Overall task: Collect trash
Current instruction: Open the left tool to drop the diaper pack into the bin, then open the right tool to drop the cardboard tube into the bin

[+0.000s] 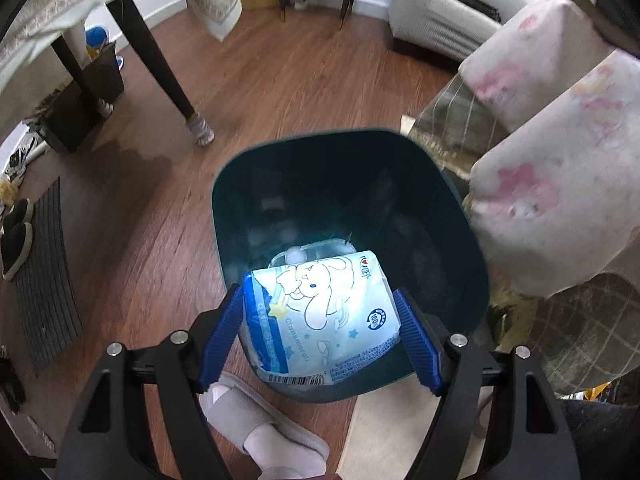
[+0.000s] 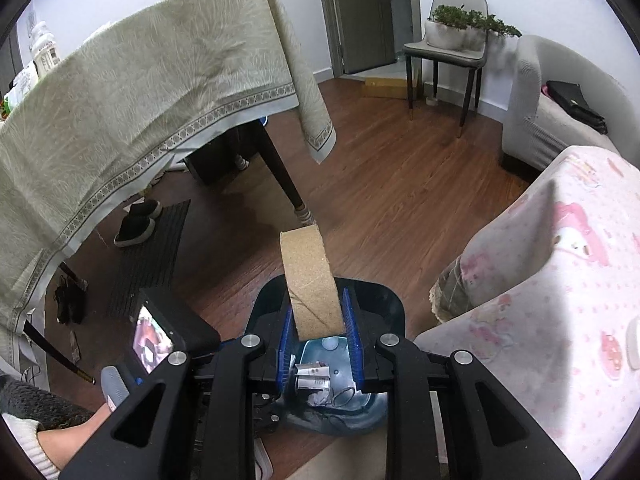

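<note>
In the left wrist view my left gripper [image 1: 320,332] is shut on a light blue tissue pack [image 1: 324,316] with a cartoon dog print, its blue pads [image 1: 224,336] pressing both sides. The pack hangs over the mouth of a dark teal trash bin [image 1: 460,264] on the wooden floor, above a clear plastic piece [image 1: 320,250] inside it. In the right wrist view my right gripper [image 2: 320,332] is shut on a brown cardboard tape roll [image 2: 310,280], held upright above the same bin [image 2: 388,308]. Paper scraps and a wrapper [image 2: 316,376] lie in the bin's bottom.
A table under a pale green cloth [image 2: 140,92] stands at left, its dark leg [image 1: 160,64] near the bin. A pink-print covered seat [image 2: 560,280] flanks the right. Black shoes [image 2: 136,220] rest on a dark mat [image 2: 152,248]. A slippered foot [image 1: 260,432] stands below the bin.
</note>
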The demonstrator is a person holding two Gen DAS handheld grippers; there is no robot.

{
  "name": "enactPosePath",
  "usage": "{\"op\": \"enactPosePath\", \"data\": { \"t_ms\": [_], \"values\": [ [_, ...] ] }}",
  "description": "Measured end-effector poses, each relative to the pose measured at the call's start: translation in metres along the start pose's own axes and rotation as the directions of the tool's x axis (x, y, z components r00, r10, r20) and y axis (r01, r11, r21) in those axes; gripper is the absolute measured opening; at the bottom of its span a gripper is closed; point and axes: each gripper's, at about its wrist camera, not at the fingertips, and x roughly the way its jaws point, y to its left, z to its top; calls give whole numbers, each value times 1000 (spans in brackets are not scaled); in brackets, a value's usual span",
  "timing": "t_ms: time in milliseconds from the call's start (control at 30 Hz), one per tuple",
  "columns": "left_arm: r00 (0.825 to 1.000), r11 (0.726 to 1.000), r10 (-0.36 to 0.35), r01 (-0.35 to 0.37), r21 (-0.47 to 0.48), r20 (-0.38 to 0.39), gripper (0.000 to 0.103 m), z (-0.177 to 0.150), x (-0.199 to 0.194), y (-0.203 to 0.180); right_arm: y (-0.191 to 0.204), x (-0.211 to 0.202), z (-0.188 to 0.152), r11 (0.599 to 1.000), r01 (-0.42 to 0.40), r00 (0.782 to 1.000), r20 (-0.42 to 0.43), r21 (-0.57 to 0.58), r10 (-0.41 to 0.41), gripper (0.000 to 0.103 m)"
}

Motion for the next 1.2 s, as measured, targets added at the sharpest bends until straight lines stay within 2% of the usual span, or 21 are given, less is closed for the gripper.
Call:
{"op": "enactPosePath", "data": {
  "t_ms": [233, 333, 533, 567, 967, 1200],
  "values": [
    [996, 1000, 17, -18, -17, -85, 77, -12, 25, 12, -2, 25, -8, 1000, 9, 998, -68, 9, -8, 24],
    [996, 999, 35, -35, 1, -76, 80, -14, 26, 10, -2, 38, -12, 1000, 14, 994, -107, 14, -12, 24],
    [998, 1000, 19, -19, 9, -65, 87, -14, 21, 9, -4, 62, -21, 1000, 30, 983, -180, 11, -27, 24],
    [998, 1000, 19, -19, 9, -59, 92, -12, 20, 8, -4, 65, -22, 999, 32, 982, -187, 11, -30, 24],
    [998, 999, 14, -11, -38, 68, 93, 1, -33, 28, -9, 100, -35, 997, 68, 960, -275, 34, -56, 23],
    [981, 997, -5, 20, -77, 193, 92, 16, -87, 36, -5, 127, -50, 996, 78, 937, -344, 30, -63, 24]
  ]
}}
